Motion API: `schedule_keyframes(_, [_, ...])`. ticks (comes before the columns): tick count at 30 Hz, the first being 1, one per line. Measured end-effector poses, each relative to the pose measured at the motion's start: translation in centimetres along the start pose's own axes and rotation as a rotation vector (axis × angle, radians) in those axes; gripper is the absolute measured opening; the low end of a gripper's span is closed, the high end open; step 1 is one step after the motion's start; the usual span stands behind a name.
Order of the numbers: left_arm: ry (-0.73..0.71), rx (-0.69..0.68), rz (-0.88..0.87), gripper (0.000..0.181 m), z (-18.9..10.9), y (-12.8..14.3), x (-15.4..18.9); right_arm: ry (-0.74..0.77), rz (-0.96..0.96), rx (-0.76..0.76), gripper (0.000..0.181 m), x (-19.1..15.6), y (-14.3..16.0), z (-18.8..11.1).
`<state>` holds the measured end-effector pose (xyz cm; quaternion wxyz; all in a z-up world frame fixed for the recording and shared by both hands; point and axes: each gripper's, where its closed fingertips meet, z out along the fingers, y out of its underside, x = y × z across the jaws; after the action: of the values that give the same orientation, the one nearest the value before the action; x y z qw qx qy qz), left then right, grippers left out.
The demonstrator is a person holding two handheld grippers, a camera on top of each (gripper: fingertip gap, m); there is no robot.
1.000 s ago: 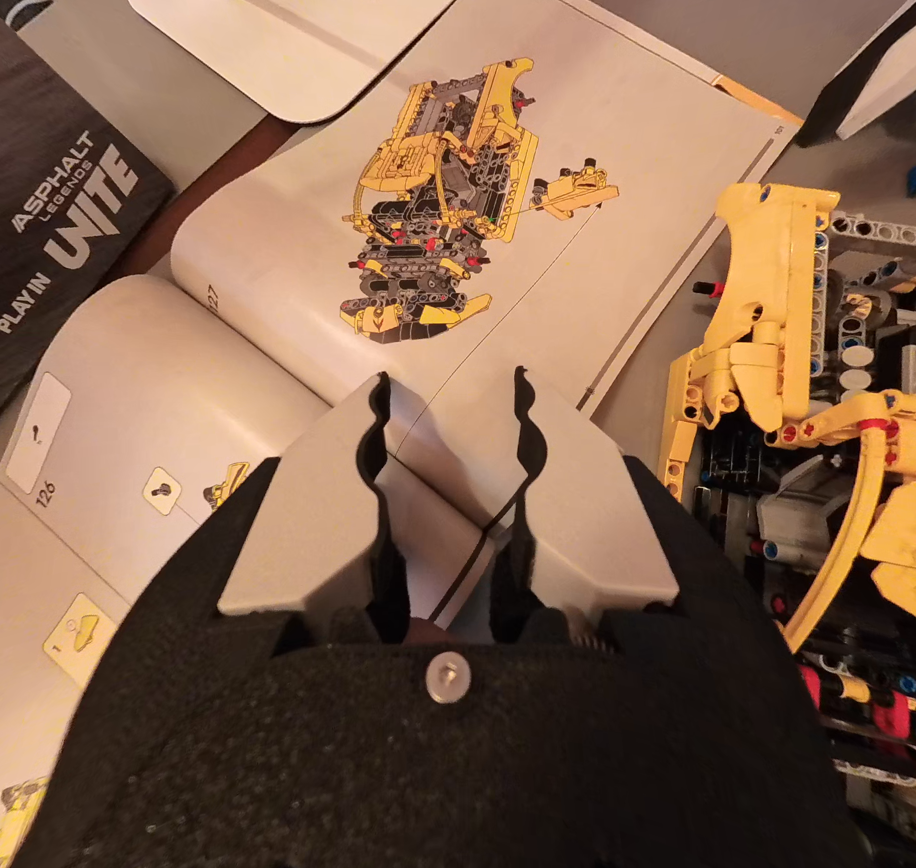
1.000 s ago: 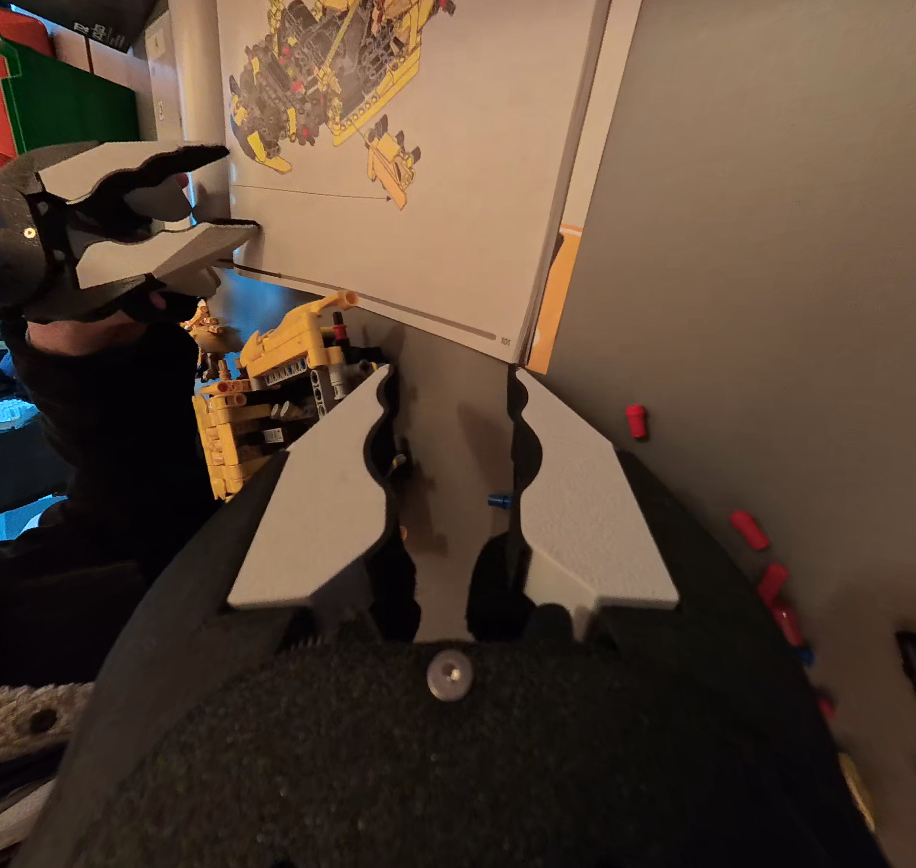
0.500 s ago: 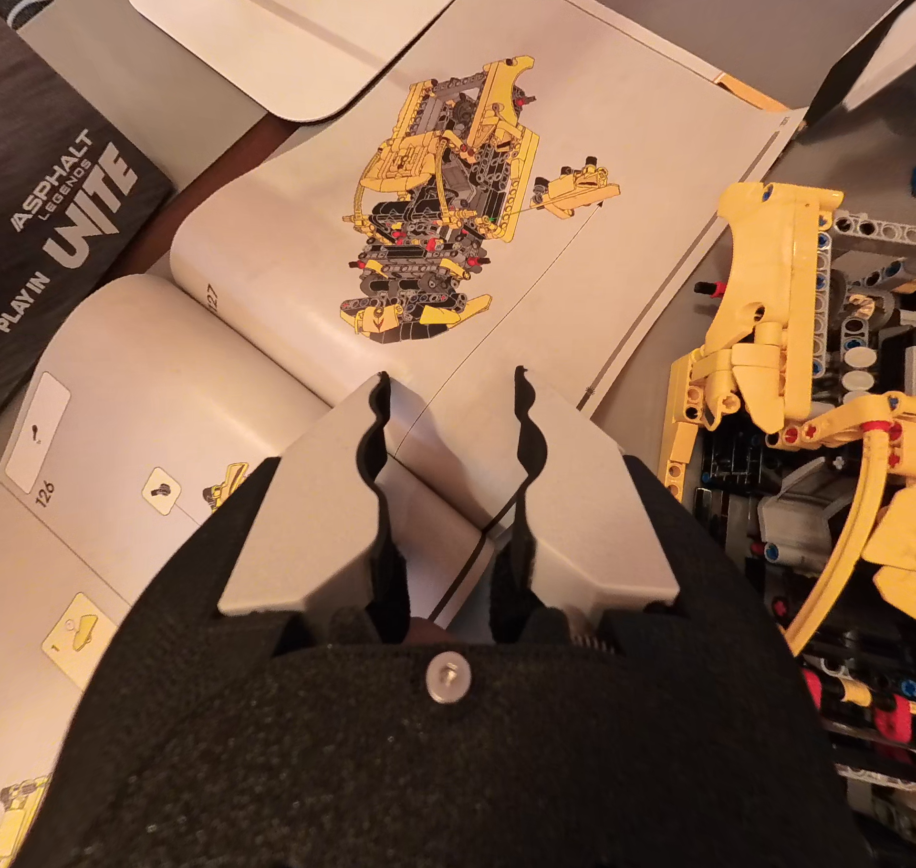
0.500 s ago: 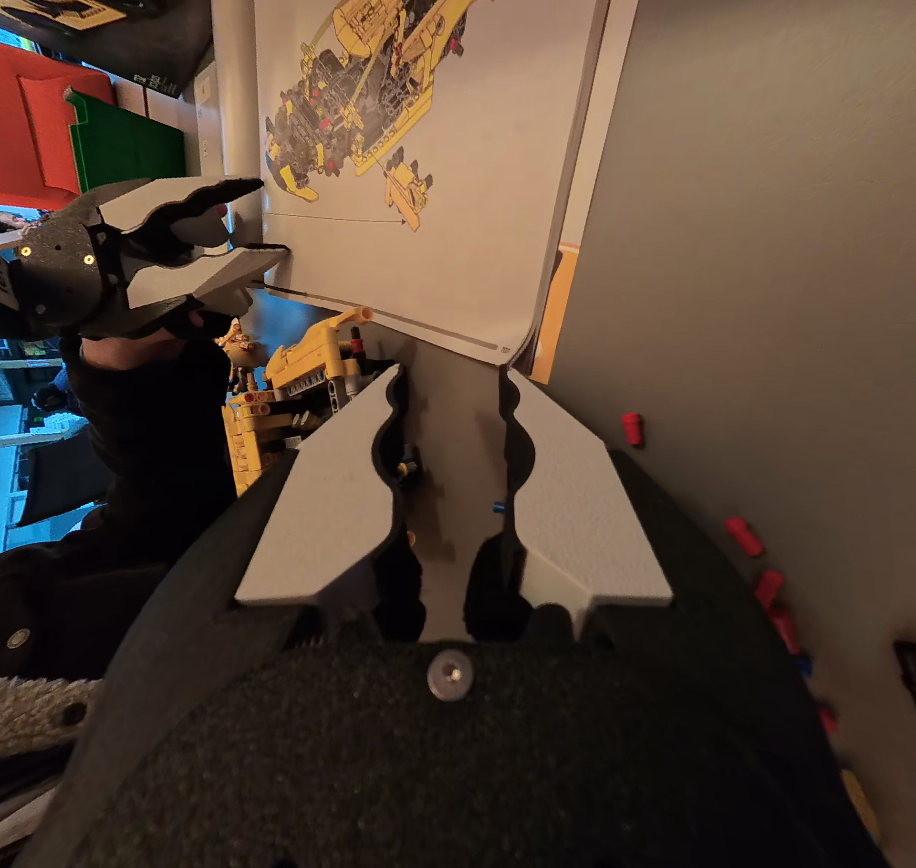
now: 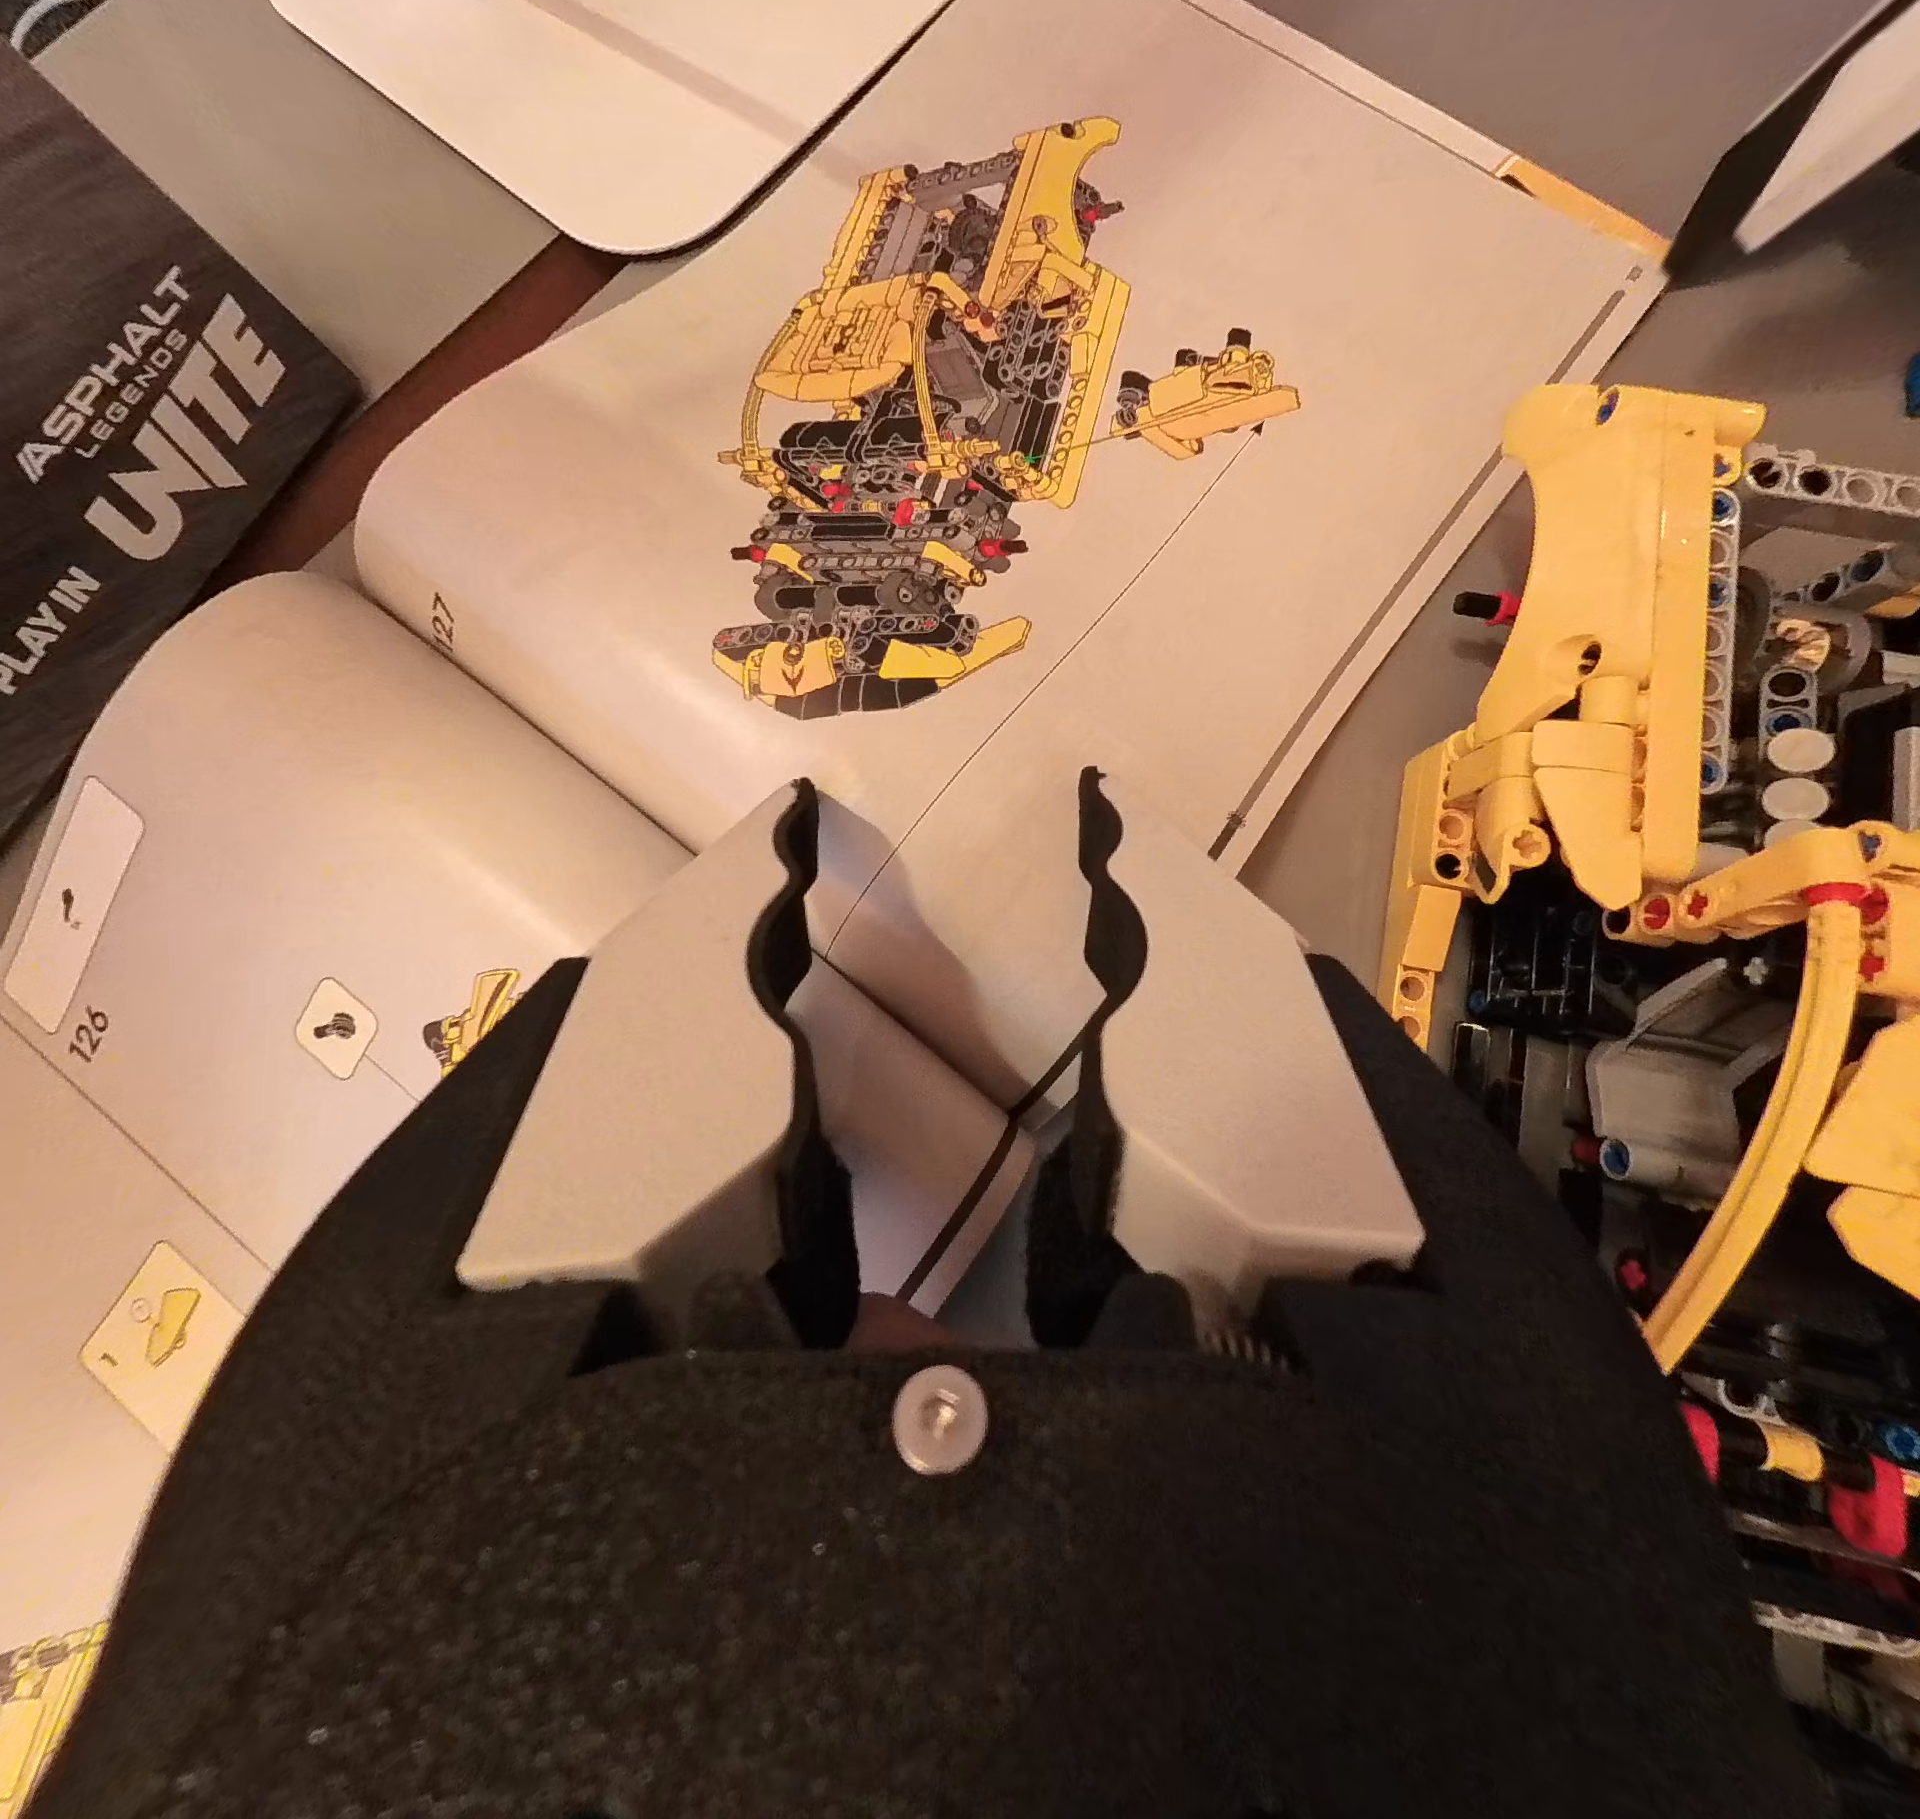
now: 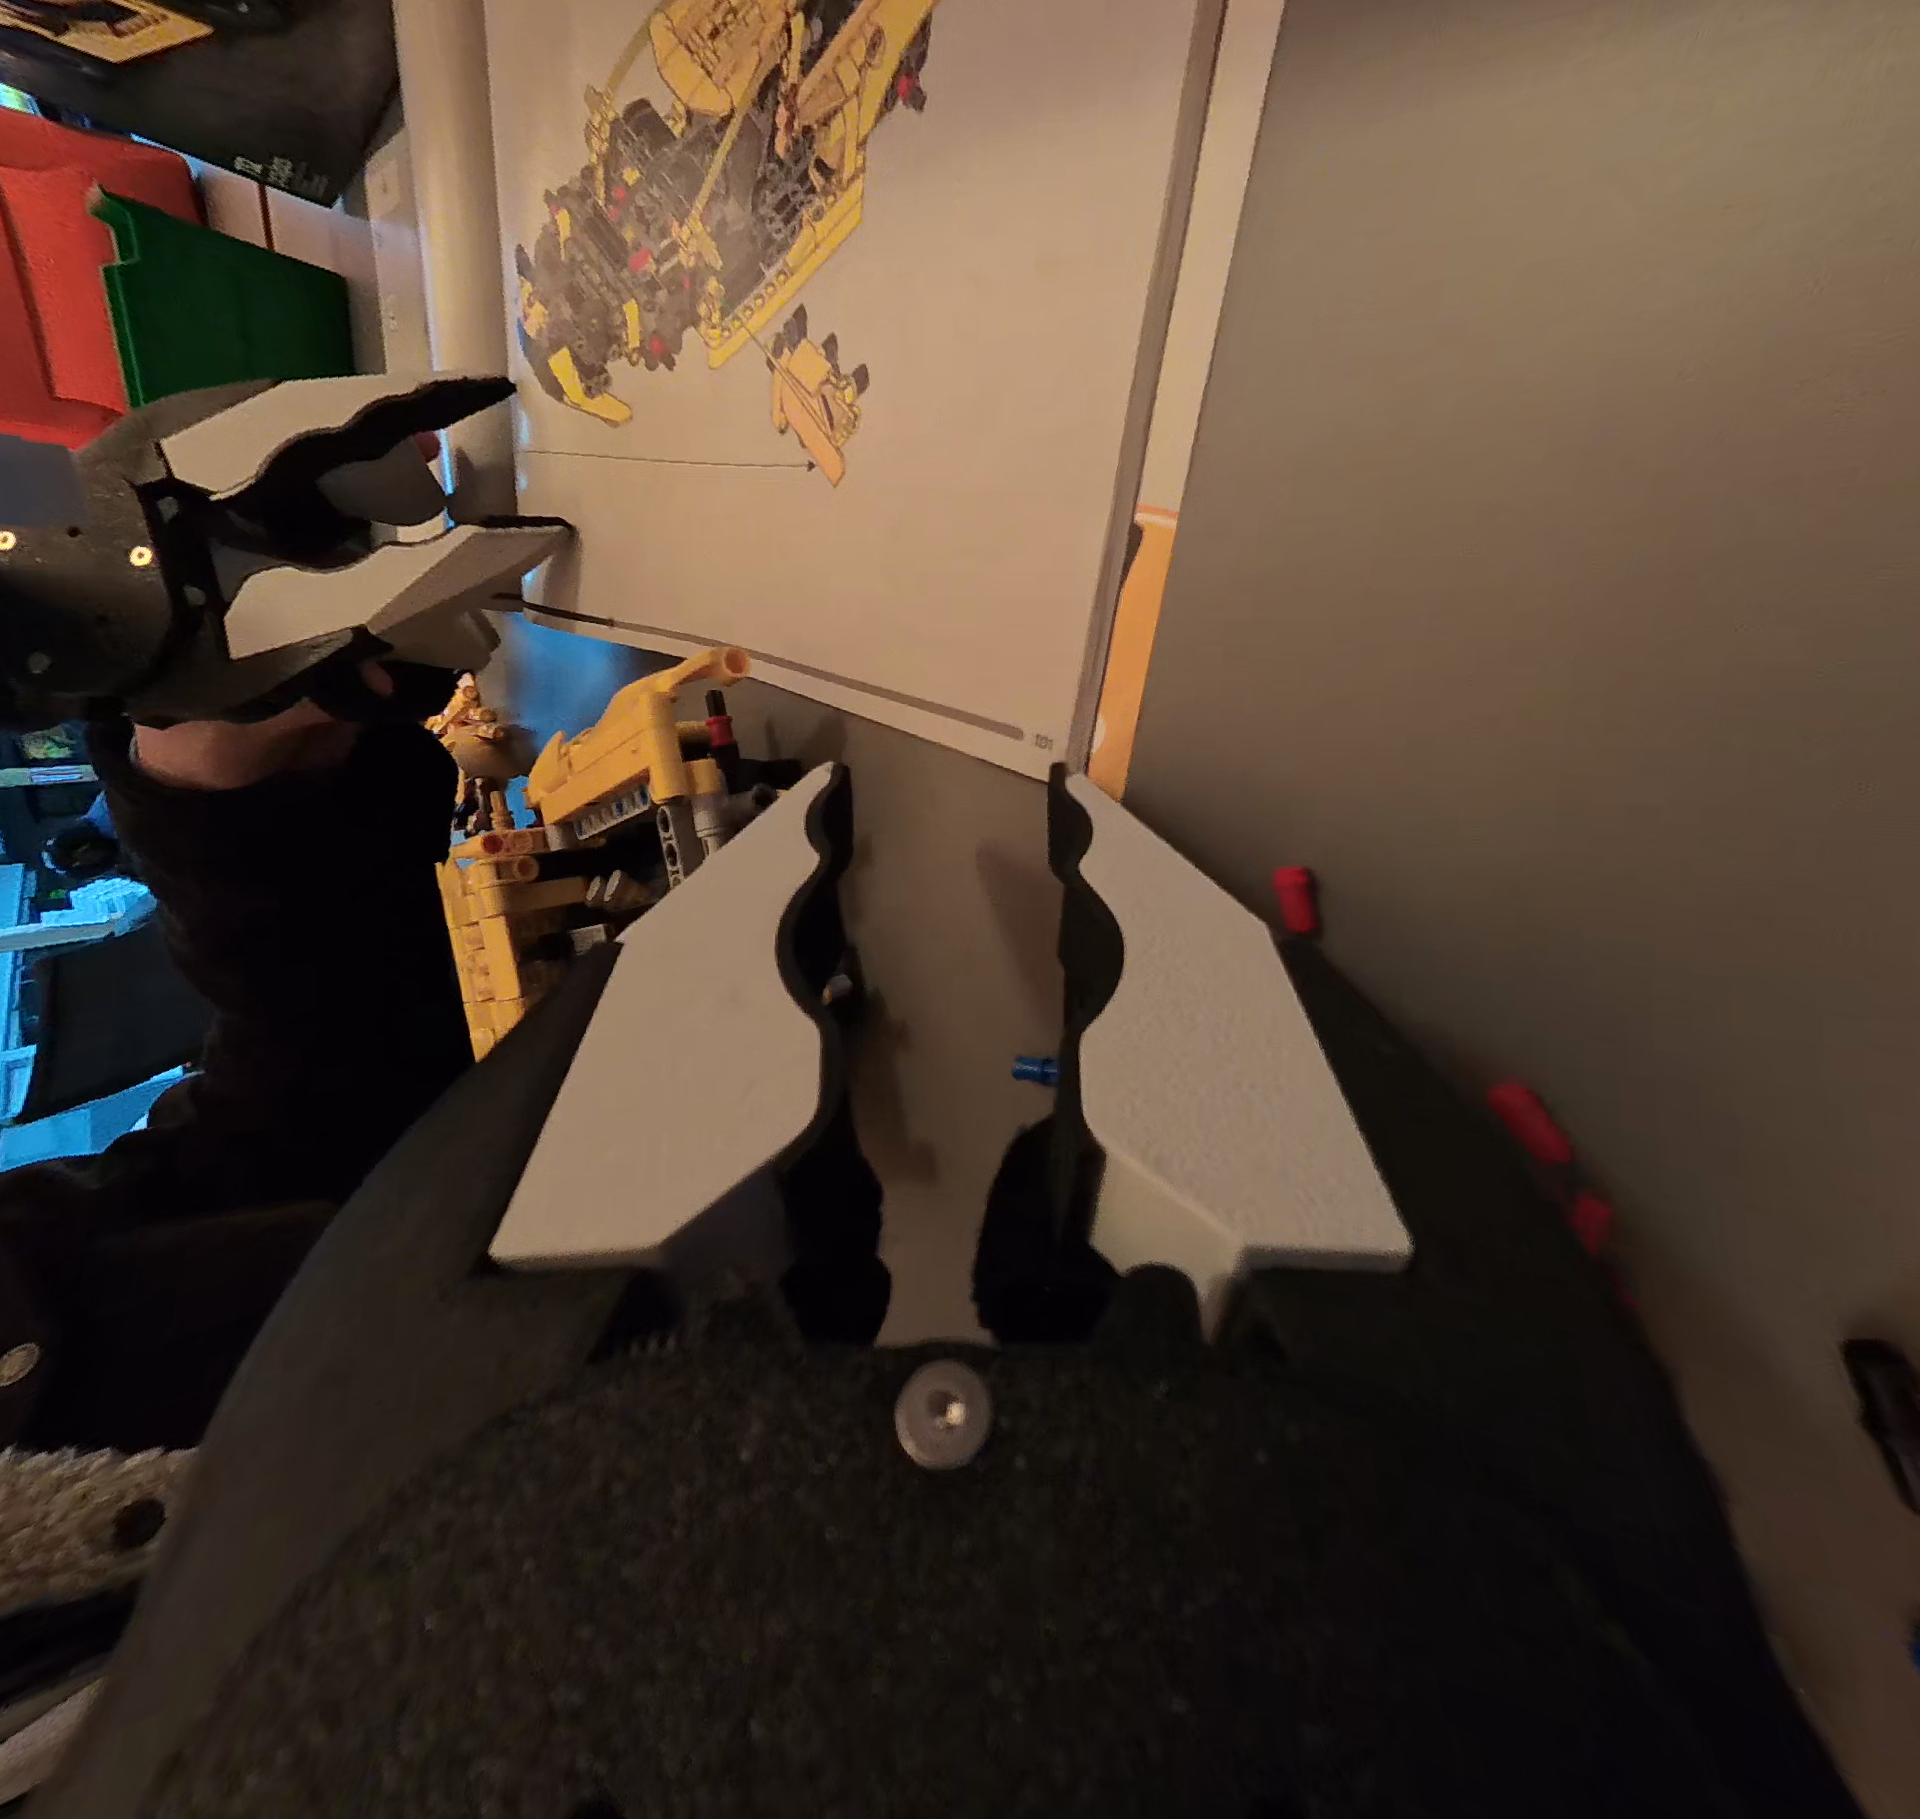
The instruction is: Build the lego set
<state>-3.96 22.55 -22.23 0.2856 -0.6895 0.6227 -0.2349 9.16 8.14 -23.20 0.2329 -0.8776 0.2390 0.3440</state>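
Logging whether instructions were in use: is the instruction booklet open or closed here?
Open: the instruction booklet lies spread on the table, two facing pages curving from its spine under the left gripper.

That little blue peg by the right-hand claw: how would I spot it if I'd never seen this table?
Start at the open instruction booklet lying on the grey table, and follow its near corner down to the right gripper. The small blue plastic peg lies on the table beside the inner edge of the gripper's right-hand finger. The other loose pegs nearby are red; it alone is blue.

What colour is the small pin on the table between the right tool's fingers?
Blue; the pin shows best in the right wrist view.
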Motion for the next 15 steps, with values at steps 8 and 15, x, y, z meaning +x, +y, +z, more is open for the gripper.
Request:
schedule_keyframes(8, [-0.001, -0.001, 0.000, 0.050, 0.04, 0.01, 0.03, 0.019, -0.017, 0.026, 0.035, -0.05, -0.61, 0.04])
schedule_keyframes(15, [-0.004, -0.001, 0.000, 0.050, 0.16, 0.04, 0.07, -0.008, -0.018, 0.008, 0.038, -0.51, -0.40, 0.59])
